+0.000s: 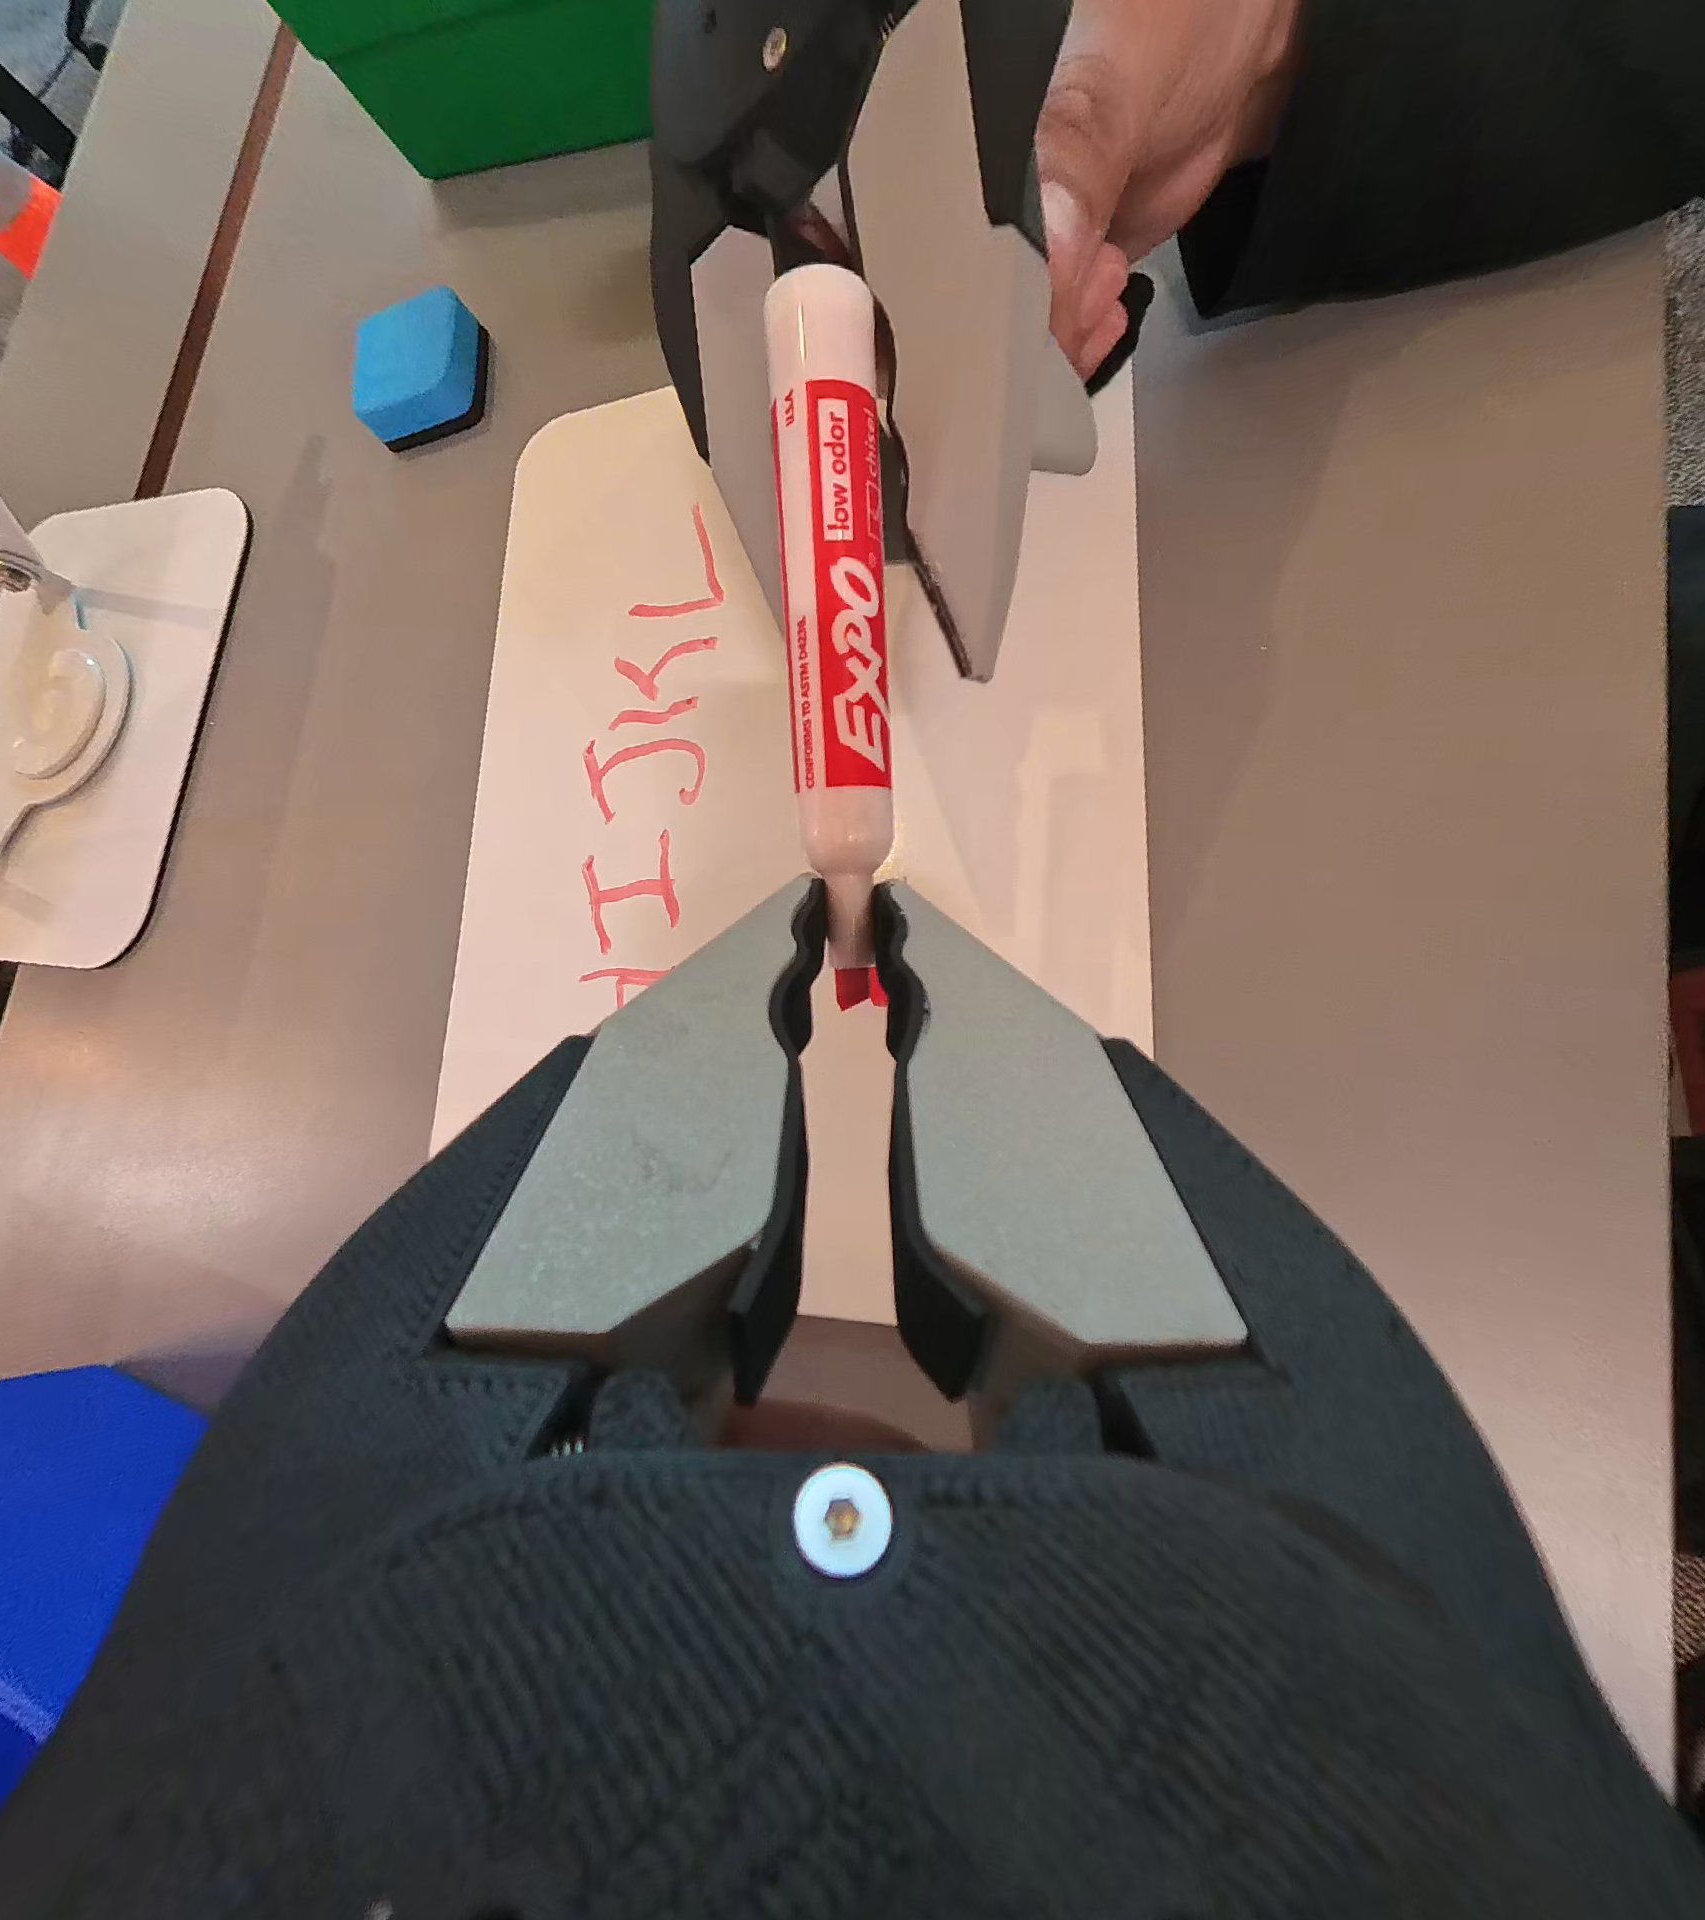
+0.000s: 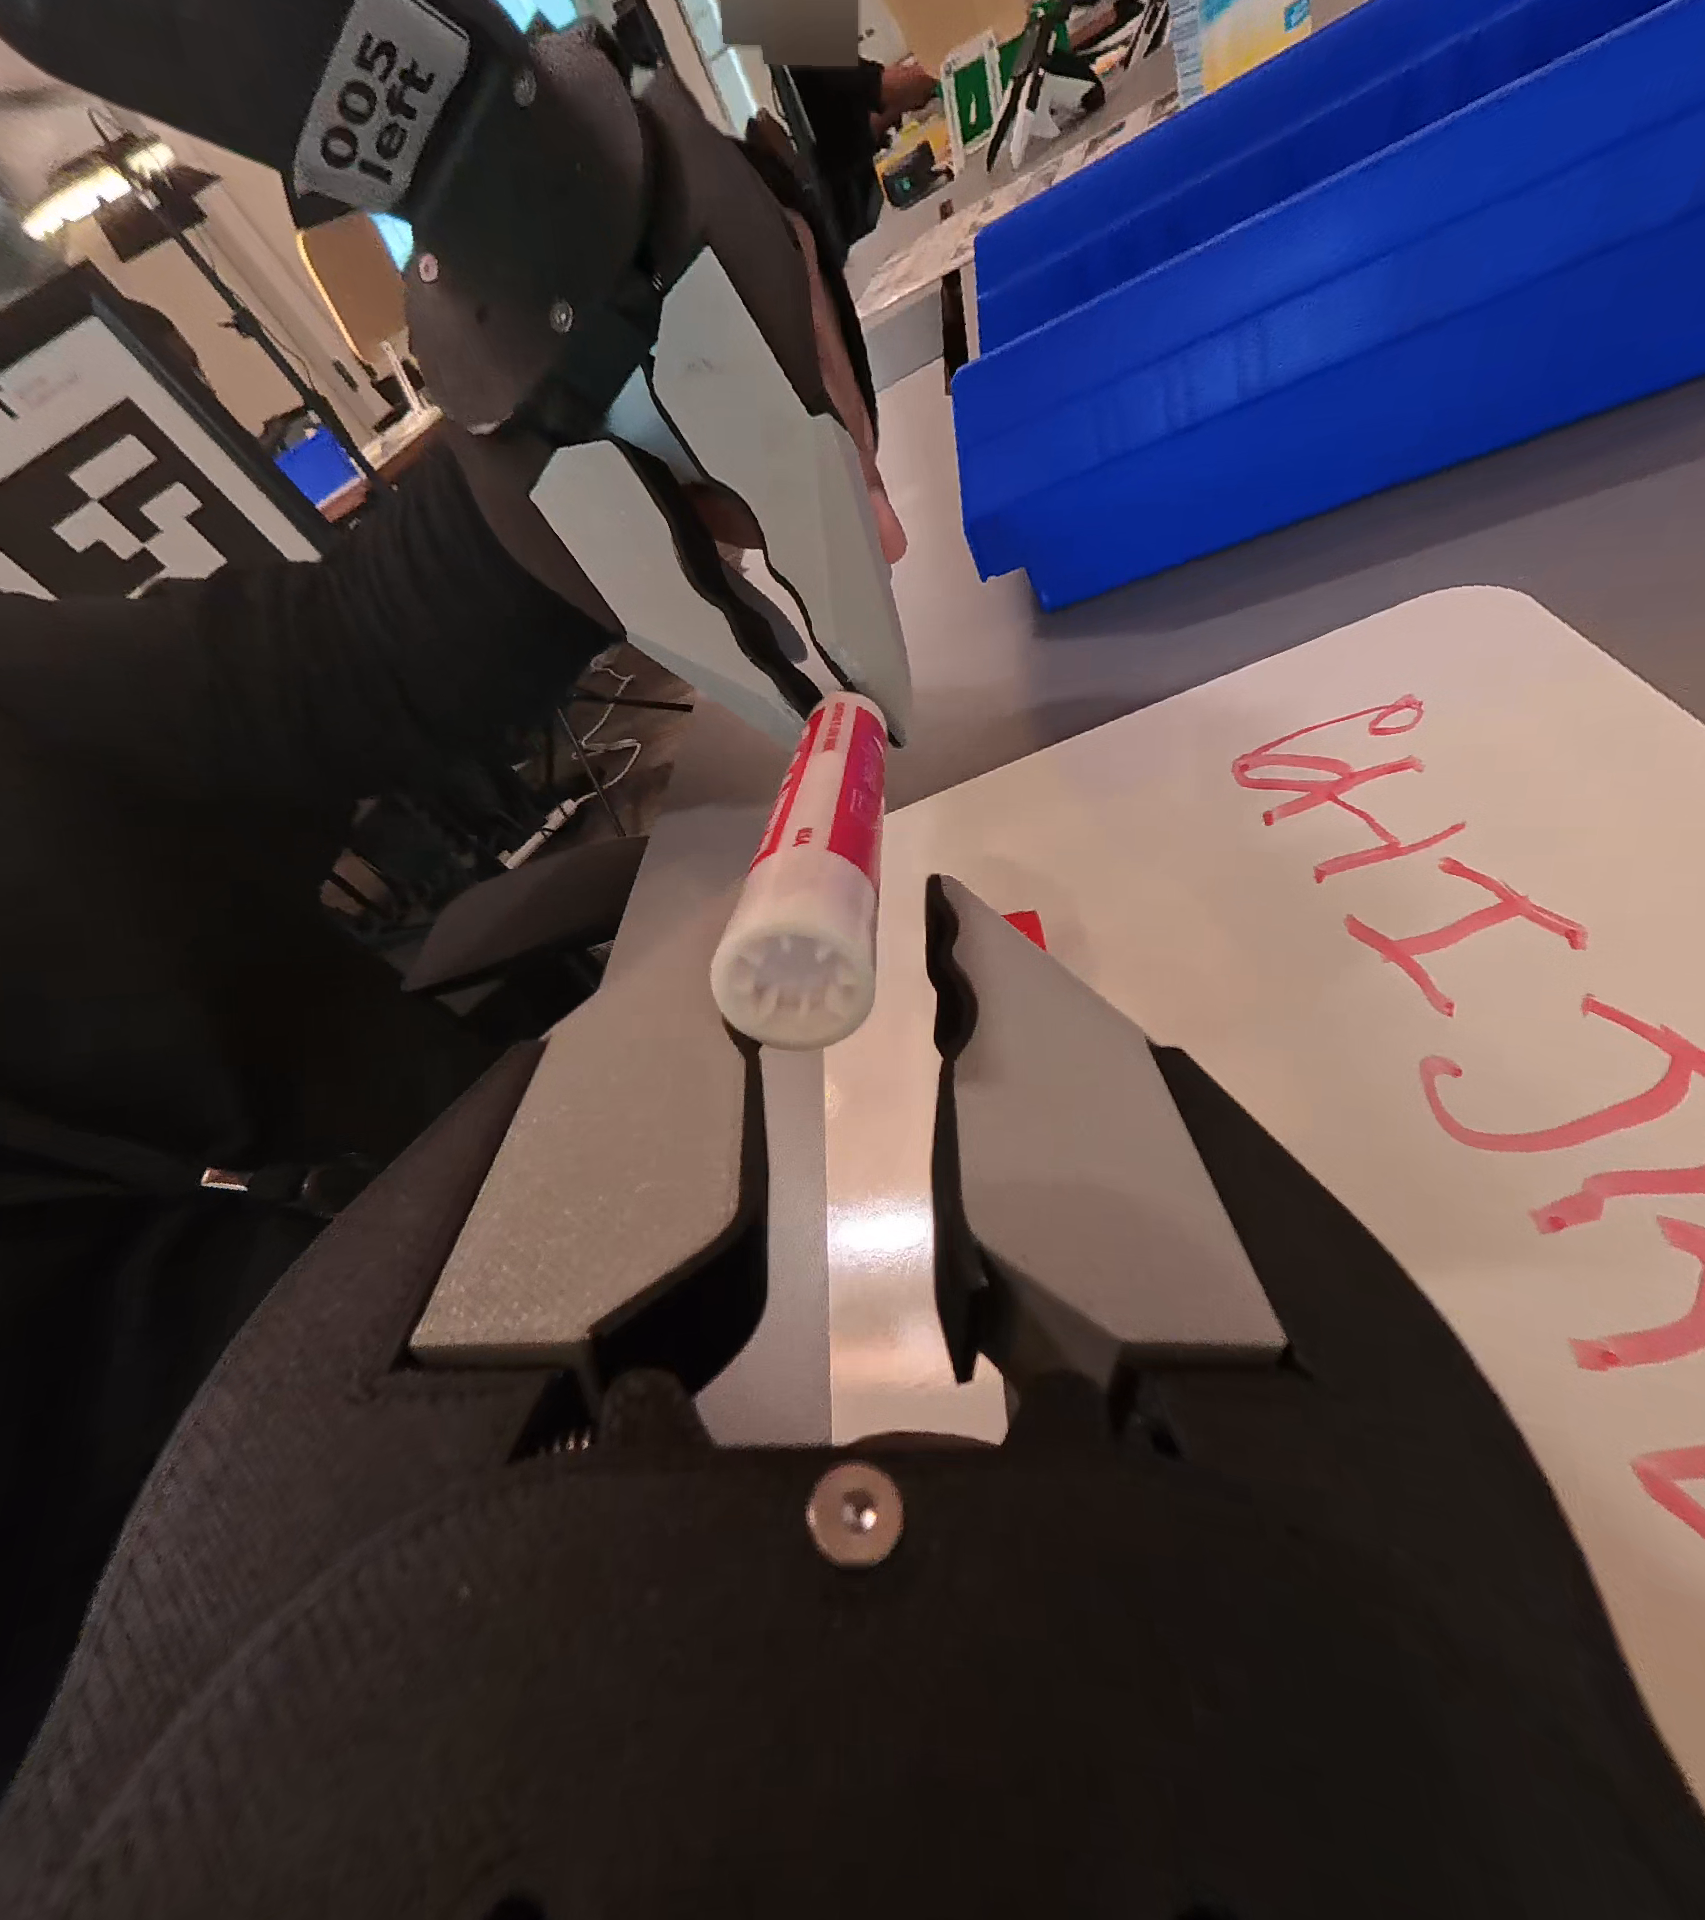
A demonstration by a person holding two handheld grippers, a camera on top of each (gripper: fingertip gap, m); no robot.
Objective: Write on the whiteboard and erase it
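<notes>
Your left hand-held gripper (image 1: pixel 848 935) is clenched on the nib end of the marker (image 1: pixel 832 582), above the whiteboard (image 1: pixel 1014 727) on the counter (image 1: pixel 1399 831). The right hand-held gripper (image 2: pixel 837 956) is released, with one finger on each side of the marker's back end. Close it squarely before the left lets go. The blue eraser (image 1: pixel 422 364) waits at 11 o'clock, and nothing blocks the way to it. Keep the nib off the red letters (image 1: pixel 661 748).

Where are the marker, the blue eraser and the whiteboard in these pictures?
marker (image 1: pixel 832 582): left wrist view, on the barrel's label.
blue eraser (image 1: pixel 417 358): left wrist view, on its blue top.
whiteboard (image 2: pixel 1191 883): right wrist view, on bare white surface.
</notes>
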